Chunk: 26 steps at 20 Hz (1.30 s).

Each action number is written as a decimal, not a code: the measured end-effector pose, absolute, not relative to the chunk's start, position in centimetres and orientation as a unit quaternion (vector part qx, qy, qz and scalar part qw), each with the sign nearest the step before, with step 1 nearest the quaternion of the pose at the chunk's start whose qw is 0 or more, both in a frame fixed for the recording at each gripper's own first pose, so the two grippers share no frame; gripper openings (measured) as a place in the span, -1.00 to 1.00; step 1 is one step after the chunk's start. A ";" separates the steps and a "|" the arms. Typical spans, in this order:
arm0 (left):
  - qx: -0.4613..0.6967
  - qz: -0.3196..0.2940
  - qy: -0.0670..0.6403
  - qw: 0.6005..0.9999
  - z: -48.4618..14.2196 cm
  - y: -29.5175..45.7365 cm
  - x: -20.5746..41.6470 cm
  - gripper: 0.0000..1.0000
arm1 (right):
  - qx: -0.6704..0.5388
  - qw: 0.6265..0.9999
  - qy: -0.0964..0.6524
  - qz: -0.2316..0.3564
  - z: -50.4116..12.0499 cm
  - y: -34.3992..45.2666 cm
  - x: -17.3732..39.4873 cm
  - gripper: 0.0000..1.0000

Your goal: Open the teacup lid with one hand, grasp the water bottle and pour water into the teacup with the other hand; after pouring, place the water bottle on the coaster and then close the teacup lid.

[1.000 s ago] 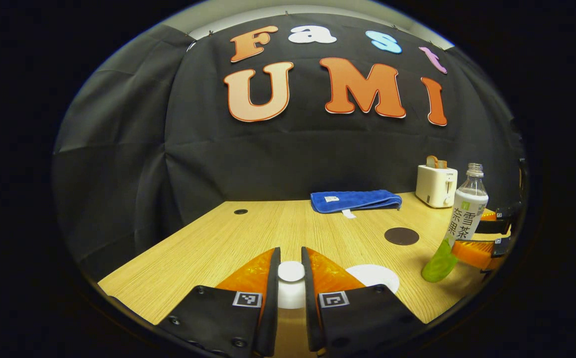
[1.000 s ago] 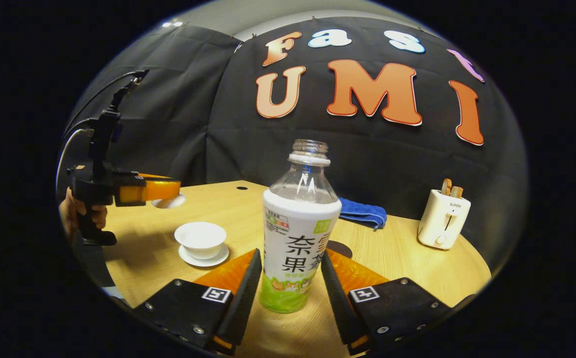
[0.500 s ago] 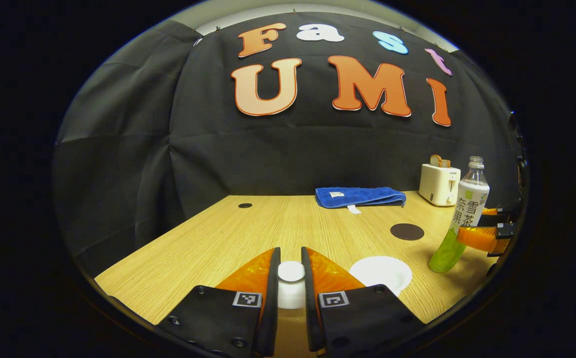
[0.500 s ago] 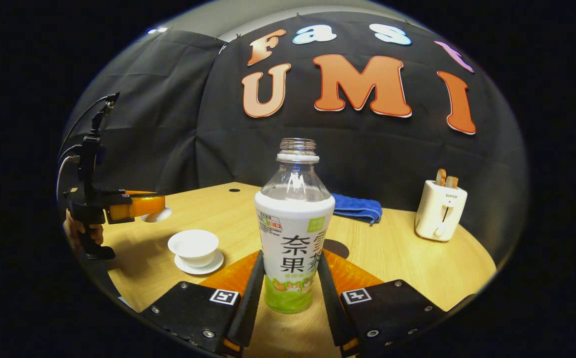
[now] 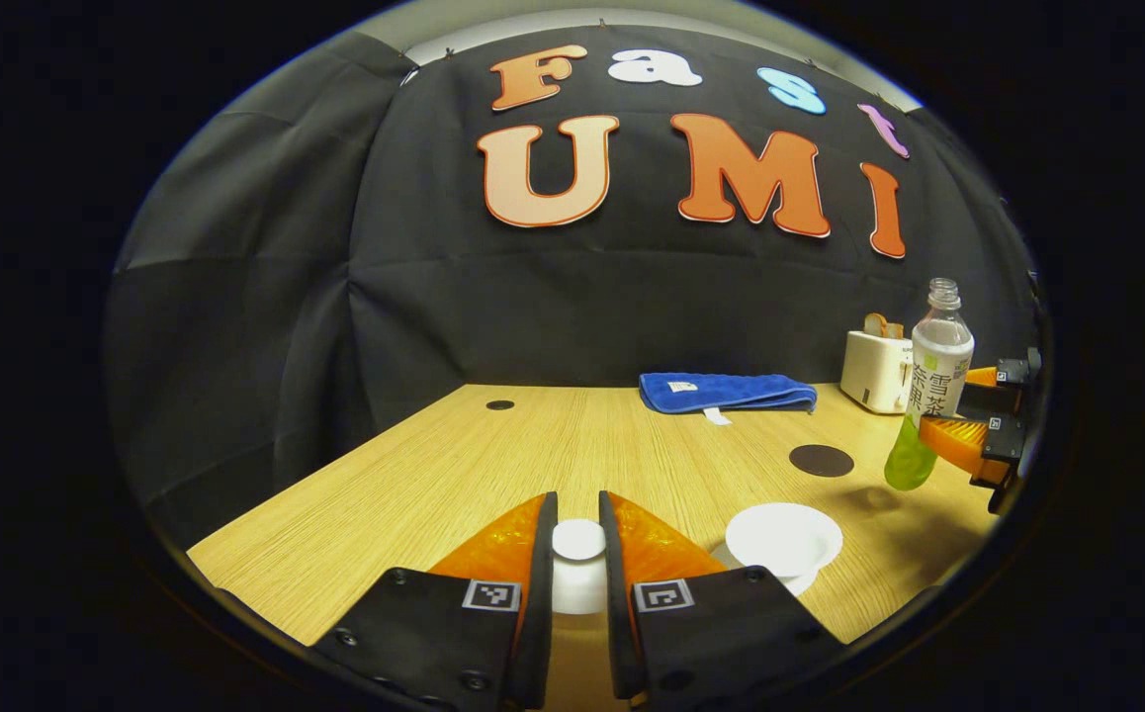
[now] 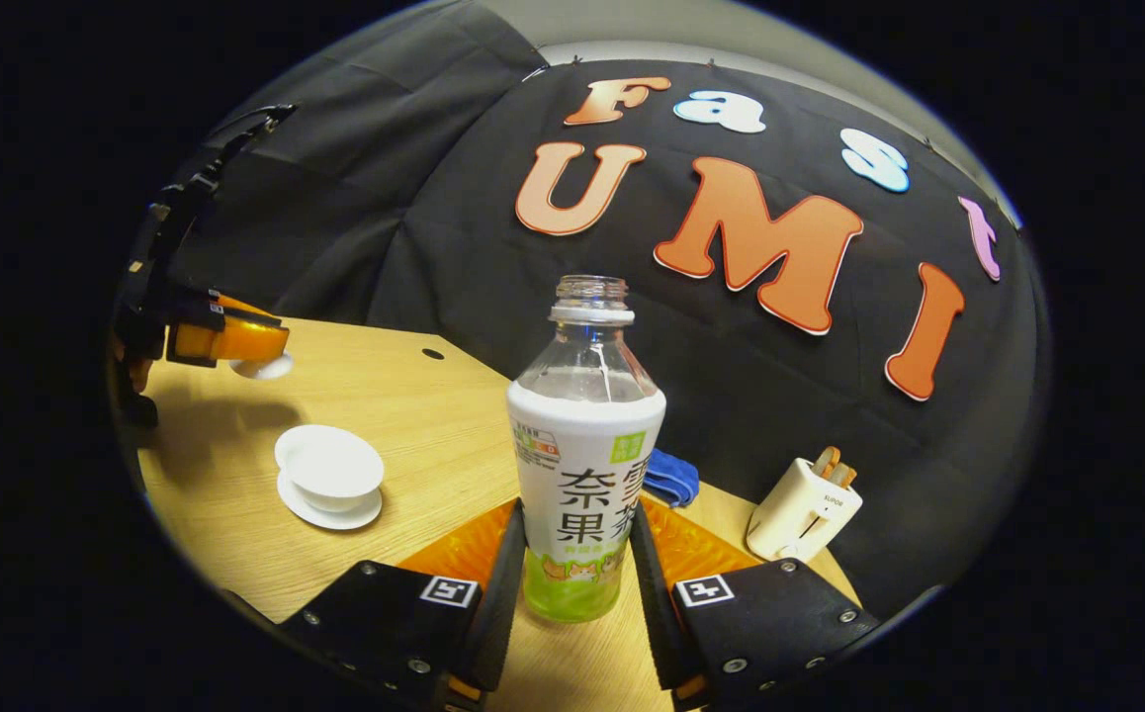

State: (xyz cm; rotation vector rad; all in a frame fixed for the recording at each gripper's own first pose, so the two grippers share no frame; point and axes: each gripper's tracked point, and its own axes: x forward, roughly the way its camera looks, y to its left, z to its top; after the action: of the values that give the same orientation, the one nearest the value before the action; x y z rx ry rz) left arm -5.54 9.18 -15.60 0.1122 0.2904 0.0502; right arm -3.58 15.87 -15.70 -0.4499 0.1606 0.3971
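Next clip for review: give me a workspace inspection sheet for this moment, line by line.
Surface: light wooden table, with a small dark hole.
Job's things: uncapped clear plastic water bottle with white-green label, lifted off the table; open white porcelain teacup on its saucer; white teacup lid; dark round coaster, bare.
Clutter: folded blue towel; cream toaster.
Grippers: left claw shut on the lid; right claw shut on the bottle.
Cables: black cable above the left claw.
Surroundings: black cloth wall.
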 end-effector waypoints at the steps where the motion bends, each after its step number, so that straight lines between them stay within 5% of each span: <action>1: 0.054 0.025 0.144 0.988 -15.6 9.4 -5.6 -0.45 | -0.225 0.951 0.080 0.196 -15.9 16.1 -3.6 0.17; 11: 0.048 0.028 0.146 0.988 -16.2 10.8 -5.9 -0.45 | -0.416 0.897 0.000 0.148 -15.2 17.1 -3.1 0.17; 26: 0.040 0.032 0.148 0.988 -16.1 12.1 -6.6 -0.51 | -0.610 0.772 -0.058 0.165 -14.2 18.2 -2.3 0.16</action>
State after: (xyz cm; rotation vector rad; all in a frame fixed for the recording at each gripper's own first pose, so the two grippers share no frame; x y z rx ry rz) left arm -6.64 12.10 -16.12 0.0799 0.2964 0.0634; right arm -2.34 18.18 -14.23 -1.3229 -0.1246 0.3580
